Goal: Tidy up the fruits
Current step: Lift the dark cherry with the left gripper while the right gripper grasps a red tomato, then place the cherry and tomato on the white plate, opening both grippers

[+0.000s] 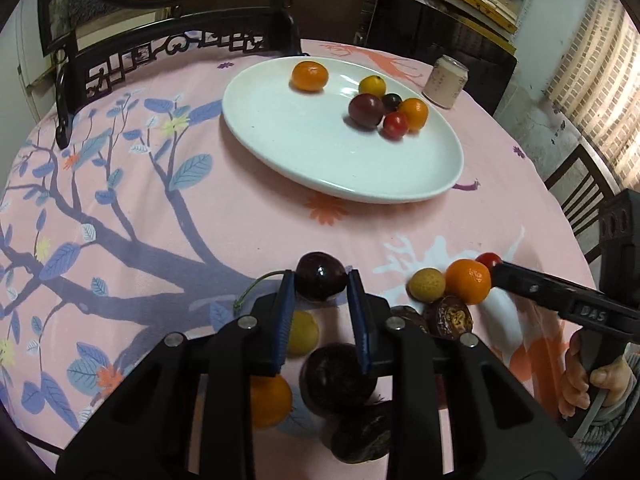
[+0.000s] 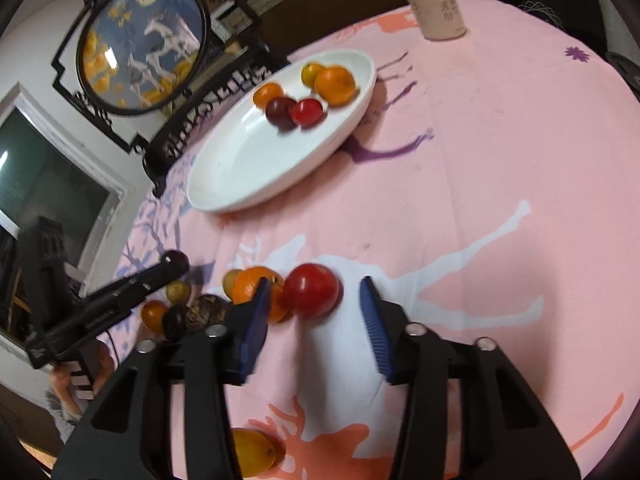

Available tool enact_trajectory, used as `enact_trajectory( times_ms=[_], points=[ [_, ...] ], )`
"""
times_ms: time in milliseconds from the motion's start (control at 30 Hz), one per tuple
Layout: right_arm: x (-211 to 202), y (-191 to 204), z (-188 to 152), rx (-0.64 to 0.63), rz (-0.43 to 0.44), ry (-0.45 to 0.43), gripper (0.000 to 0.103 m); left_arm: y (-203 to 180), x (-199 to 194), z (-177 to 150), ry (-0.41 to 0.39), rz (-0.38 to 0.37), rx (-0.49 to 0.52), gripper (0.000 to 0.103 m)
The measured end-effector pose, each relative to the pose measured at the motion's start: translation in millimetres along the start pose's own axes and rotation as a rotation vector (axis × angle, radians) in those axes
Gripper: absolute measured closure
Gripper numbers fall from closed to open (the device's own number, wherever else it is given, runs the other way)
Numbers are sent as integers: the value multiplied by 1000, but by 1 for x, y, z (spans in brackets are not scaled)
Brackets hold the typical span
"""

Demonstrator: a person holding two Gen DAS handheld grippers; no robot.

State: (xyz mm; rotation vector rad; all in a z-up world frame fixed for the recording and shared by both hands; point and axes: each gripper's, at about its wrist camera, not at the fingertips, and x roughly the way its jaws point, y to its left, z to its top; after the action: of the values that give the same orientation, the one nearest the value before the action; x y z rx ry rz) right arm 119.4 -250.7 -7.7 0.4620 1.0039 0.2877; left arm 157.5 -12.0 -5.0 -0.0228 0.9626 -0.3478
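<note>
My left gripper (image 1: 321,285) is shut on a dark cherry (image 1: 321,280) with a green stem, held just above the pink tablecloth; it also shows in the right wrist view (image 2: 176,261). My right gripper (image 2: 314,289) is open, its pads either side of a red tomato (image 2: 311,290) lying on the cloth. A white oval plate (image 1: 300,144) holds several fruits: an orange (image 1: 309,76), a dark plum (image 1: 365,110), a small red tomato (image 1: 395,125). Loose fruit lies near the grippers: an orange (image 1: 468,281), a pale longan (image 1: 427,285), dark wrinkled fruits (image 1: 450,317).
A pale drink can (image 1: 445,82) stands beyond the plate. A dark carved wooden screen stand (image 1: 168,48) sits at the table's far edge. A yellow fruit (image 2: 252,453) lies under my right gripper. Chairs stand at the right.
</note>
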Motion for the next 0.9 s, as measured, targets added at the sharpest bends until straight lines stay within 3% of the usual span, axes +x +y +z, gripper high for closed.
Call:
enact_trajectory(
  times_ms=[133,233,267,400,567,700,867,900],
  points=[
    [4,-4,1,27,33,-9,61,-3,7,-2,19,-8,15,76],
    [7,-4,2,48,86,-8,68,-5,12,-1,15,11,26,76],
    [7,-4,2,55,88,-8,73,-4,11,-1,16,3,21,76],
    [6,-10,2,94,109,-8,73,4,7,0,15,-42,-24,76],
    [-12,-6,5,64,69,-86,73,4,-5,4,-20,-56,-37,76],
    [-22,9,23,25,33,-161,73,-9,-15,34,-75,2,-9,76],
    [6,39,63,-43,-1,-169,73,-27,4,71,-111,46,11,76],
    [13,43,68,-53,-8,-174,73,-27,11,74,-122,62,4,72]
  ],
)
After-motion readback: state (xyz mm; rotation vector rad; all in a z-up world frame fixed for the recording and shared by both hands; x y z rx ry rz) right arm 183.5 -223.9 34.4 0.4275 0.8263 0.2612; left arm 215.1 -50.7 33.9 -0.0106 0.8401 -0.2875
